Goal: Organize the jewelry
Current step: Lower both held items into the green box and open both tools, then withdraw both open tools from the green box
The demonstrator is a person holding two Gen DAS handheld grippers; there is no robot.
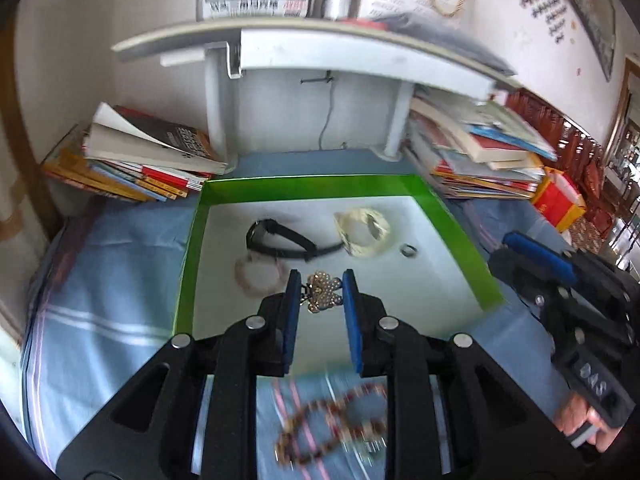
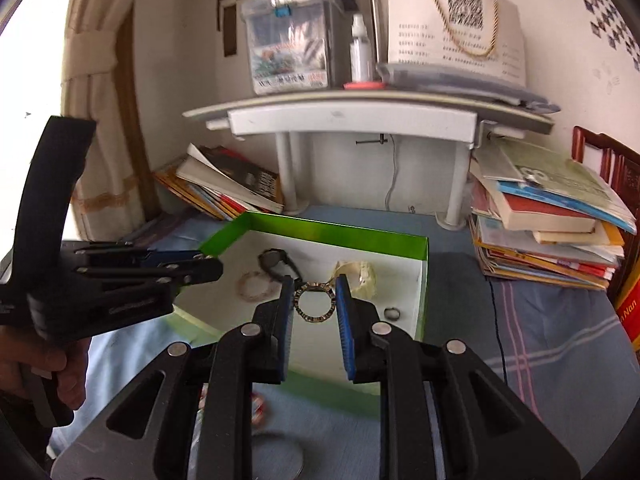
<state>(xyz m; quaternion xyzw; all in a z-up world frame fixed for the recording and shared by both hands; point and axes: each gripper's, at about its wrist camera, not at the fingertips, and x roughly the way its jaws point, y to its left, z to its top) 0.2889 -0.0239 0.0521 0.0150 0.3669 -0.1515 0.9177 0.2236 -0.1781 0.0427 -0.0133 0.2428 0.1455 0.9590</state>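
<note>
Blue striped cloth is spread under a green box. A brooch is pinched by the left gripper, a bracelet by the right gripper, both over the box. Books are stacked beside a white shelf.

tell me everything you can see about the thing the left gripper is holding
The left gripper is shut on a butterfly brooch, gold-toned and studded with small pale beads or stones. It sits pinched between the blue pads, wings spread toward the camera, held above the white floor of the green-walled box, near its front edge. Its back is hidden.
</note>
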